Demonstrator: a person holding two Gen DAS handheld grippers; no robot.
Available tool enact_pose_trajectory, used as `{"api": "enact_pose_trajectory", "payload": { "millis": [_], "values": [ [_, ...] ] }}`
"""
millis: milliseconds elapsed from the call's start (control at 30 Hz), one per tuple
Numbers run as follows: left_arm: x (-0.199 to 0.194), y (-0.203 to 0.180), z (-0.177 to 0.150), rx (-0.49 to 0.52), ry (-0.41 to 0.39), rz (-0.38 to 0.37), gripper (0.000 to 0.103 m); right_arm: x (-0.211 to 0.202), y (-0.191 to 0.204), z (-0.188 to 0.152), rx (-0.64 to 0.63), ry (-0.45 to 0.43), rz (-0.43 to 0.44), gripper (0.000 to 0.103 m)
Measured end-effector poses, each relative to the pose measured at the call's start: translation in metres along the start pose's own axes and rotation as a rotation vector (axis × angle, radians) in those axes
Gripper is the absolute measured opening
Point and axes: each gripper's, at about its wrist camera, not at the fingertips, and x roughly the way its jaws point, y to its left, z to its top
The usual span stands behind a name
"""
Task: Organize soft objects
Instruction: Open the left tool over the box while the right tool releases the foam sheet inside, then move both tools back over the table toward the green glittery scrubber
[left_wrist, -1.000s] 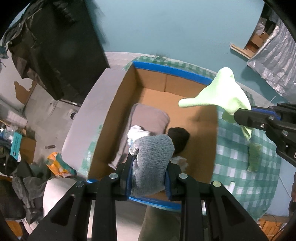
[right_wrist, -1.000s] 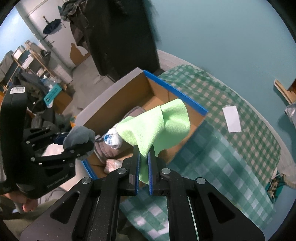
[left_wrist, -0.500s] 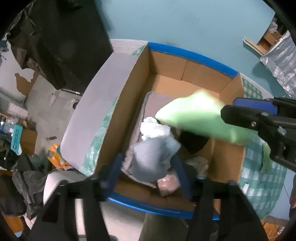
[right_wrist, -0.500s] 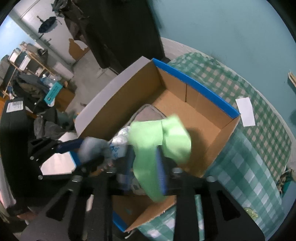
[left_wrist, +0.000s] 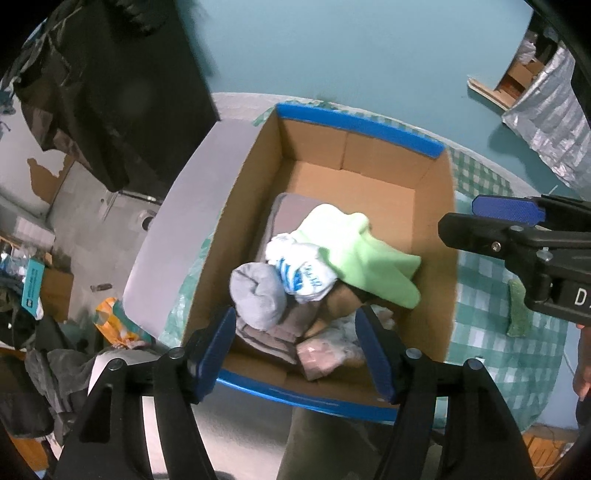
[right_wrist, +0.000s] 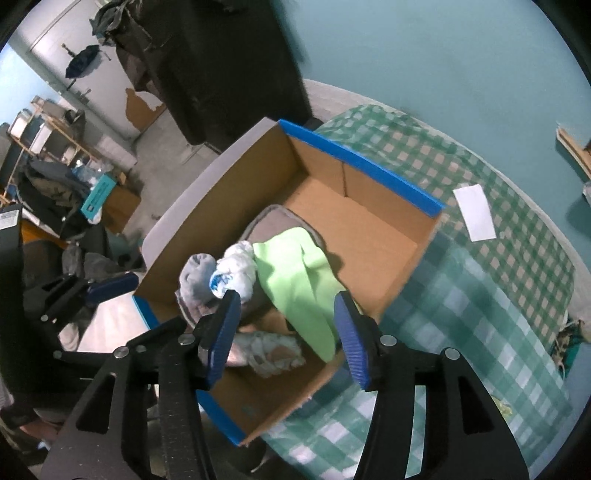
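Observation:
A cardboard box (left_wrist: 436, 236) (right_wrist: 402, 258) with blue-taped rims stands on a green checked cloth. Inside lie a rolled grey sock (left_wrist: 258, 291) (right_wrist: 195, 273), a white bundle with blue print (left_wrist: 303, 269) (right_wrist: 236, 273), a light green cloth (left_wrist: 365, 258) (right_wrist: 299, 273) and a folded grey cloth (left_wrist: 291, 210). My left gripper (left_wrist: 299, 339) hangs above the box's near side, its jaws opening, nothing between them. My right gripper (right_wrist: 288, 332) hovers over the box, jaws opening and empty, above the green cloth. Its blue-padded finger (left_wrist: 506, 210) shows at the right in the left wrist view.
A white paper slip (right_wrist: 474, 212) and a small green cloth (left_wrist: 517, 310) lie on the checked cloth (right_wrist: 480, 295) right of the box. A dark cabinet (left_wrist: 110, 92) stands behind. Cluttered floor with bags and clothes lies at left. A person's hand (left_wrist: 581, 362) shows at the right edge.
My left gripper let go of the grey sock and my right gripper let go of the green cloth; both dropped into the box. Both pairs of jaws have spread apart.

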Motion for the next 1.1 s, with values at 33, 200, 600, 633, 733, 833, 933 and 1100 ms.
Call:
{"api": "enact_pose_trajectory", "payload": {
  "millis": [33, 200, 600, 633, 733, 833, 933, 1100],
  "values": [
    [-0.002, -0.004, 0.001, 0.008, -0.004, 0.001, 0.069, -0.005, -0.003, -0.003, 0.007, -0.006, -0.005, 0.057],
    [-0.012, -0.023, 0.003, 0.052, -0.022, -0.003, 0.069, -0.019, -0.017, -0.011, 0.038, -0.027, -0.023, 0.057],
    [-0.026, -0.082, 0.003, 0.165, -0.044, -0.026, 0.07, -0.055, -0.057, -0.038, 0.108, -0.062, -0.084, 0.061],
    [-0.026, -0.088, 0.003, 0.178, -0.044, -0.029, 0.07, -0.057, -0.062, -0.041, 0.117, -0.063, -0.088, 0.061],
    [-0.028, -0.104, 0.001, 0.205, -0.045, -0.034, 0.07, -0.062, -0.075, -0.051, 0.145, -0.063, -0.101, 0.061],
    [-0.028, -0.12, 0.0, 0.237, -0.046, -0.039, 0.07, -0.067, -0.087, -0.062, 0.172, -0.066, -0.109, 0.061],
    [-0.028, -0.134, -0.001, 0.264, -0.045, -0.047, 0.072, -0.073, -0.1, -0.071, 0.202, -0.066, -0.124, 0.061],
    [-0.025, -0.158, -0.003, 0.302, -0.041, -0.063, 0.073, -0.081, -0.126, -0.089, 0.259, -0.069, -0.149, 0.061]
  ]
}}
